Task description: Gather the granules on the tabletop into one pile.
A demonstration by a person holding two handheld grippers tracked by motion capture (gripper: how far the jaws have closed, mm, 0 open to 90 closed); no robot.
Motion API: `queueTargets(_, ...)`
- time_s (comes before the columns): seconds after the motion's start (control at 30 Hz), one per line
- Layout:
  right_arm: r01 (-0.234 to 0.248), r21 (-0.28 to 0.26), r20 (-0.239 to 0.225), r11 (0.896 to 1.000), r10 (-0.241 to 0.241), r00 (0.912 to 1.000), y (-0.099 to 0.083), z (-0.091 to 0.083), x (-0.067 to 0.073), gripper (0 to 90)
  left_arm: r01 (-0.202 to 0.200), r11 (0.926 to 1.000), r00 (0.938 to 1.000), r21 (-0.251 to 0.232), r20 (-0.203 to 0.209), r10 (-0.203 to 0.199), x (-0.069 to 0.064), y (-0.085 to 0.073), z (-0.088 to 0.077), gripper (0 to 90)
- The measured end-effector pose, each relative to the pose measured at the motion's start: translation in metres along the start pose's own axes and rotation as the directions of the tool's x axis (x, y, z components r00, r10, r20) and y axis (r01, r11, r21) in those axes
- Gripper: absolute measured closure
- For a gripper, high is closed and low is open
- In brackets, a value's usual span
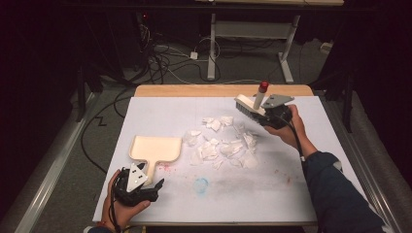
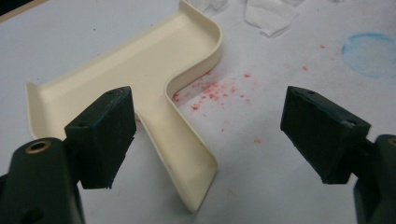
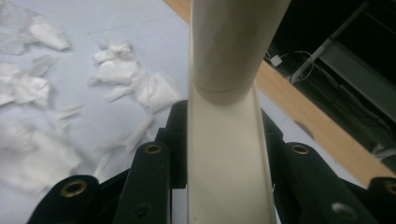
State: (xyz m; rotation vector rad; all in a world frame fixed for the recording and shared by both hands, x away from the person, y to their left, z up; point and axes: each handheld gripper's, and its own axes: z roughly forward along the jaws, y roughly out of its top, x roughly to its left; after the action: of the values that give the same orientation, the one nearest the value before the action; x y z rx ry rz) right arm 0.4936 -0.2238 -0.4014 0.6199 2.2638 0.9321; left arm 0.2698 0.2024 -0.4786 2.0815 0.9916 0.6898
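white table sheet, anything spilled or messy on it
Yes. Torn white paper scraps lie strewn across the middle of the white table sheet. Red crumbs speckle it beside the cream plastic dustpan, and a smudged blue ring stains it.

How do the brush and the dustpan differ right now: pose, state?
The brush is held off the table with the right gripper's jaws shut on its handle; the dustpan lies flat on the white sheet, ungripped, its handle between the left gripper's open jaws. The brush has dark bristles and a red cap; the dustpan is plain. Both are cream plastic.
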Motion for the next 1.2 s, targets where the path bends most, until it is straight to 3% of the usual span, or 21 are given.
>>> queueTargets(0.1, 0.011, 0.013, -0.006, 1.000, -0.011, 0.9999, 0.010, 0.021, 0.000, 67.8, -0.008, 0.9998, 0.9999, 0.018, 0.012, 0.008, -0.001, 0.000, 0.003, 17.5)
queueTargets(0.13, 0.011, 0.013, -0.006, 1.000, -0.011, 0.9999, 0.010, 0.021, 0.000, 67.8, -0.013, 0.9997, 0.9998, 0.019, 0.012, 0.013, -0.002, 0.000, 0.003, 17.5)
queueTargets(0.17, 0.030, 0.024, -0.004, 0.999, -0.030, 0.9995, 0.014, 0.035, 0.003, 67.8, -0.015, 0.9997, 0.9998, 0.019, 0.014, 0.014, -0.003, 0.000, 0.003, 17.5)
queueTargets(0.37, 0.071, 0.051, -0.010, 0.996, -0.071, 0.9974, 0.016, 0.063, 0.013, 67.8, -0.009, 0.9994, 0.9995, 0.033, 0.032, 0.008, -0.003, -0.002, 0.005, 17.5)
queueTargets(0.4, 0.076, 0.057, -0.030, 0.995, -0.074, 0.9968, 0.013, 0.069, 0.016, 67.8, -0.010, 0.9995, 0.9994, 0.032, 0.034, 0.009, -0.004, -0.002, 0.005, 17.5)
queueTargets(0.47, 0.050, 0.039, -0.072, 0.998, -0.047, 0.9963, 0.012, 0.067, 0.018, 67.8, -0.011, 0.9995, 0.9993, 0.030, 0.036, 0.010, -0.004, -0.002, 0.005, 17.5)
queueTargets(0.57, 0.061, 0.038, -0.090, 0.997, -0.058, 0.9943, 0.009, 0.065, 0.022, 67.8, -0.017, 0.9993, 0.9991, 0.034, 0.038, 0.015, -0.005, -0.001, 0.006, 17.5)
queueTargets(0.67, 0.070, 0.019, -0.148, 0.997, -0.067, 0.9868, 0.001, 0.055, 0.029, 67.7, -0.024, 0.9992, 0.9990, 0.031, 0.040, 0.023, -0.007, 0.000, 0.005, 17.5)
queueTargets(0.97, 0.088, -0.033, -0.215, 0.996, -0.093, 0.9721, -0.024, 0.025, 0.046, 67.3, -0.050, 0.9980, 0.9977, 0.038, 0.049, 0.048, -0.013, 0.003, 0.007, 17.5)
queueTargets(1.0, 0.089, -0.045, -0.236, 0.995, -0.097, 0.9669, -0.029, 0.016, 0.050, 67.3, -0.050, 0.9980, 0.9976, 0.040, 0.049, 0.048, -0.014, 0.003, 0.007, 17.5)
queueTargets(1.2, 0.104, -0.066, -0.273, 0.992, -0.118, 0.9548, -0.041, -0.009, 0.059, 67.4, -0.066, 0.9966, 0.9966, 0.050, 0.053, 0.063, -0.017, 0.004, 0.008, 17.5)
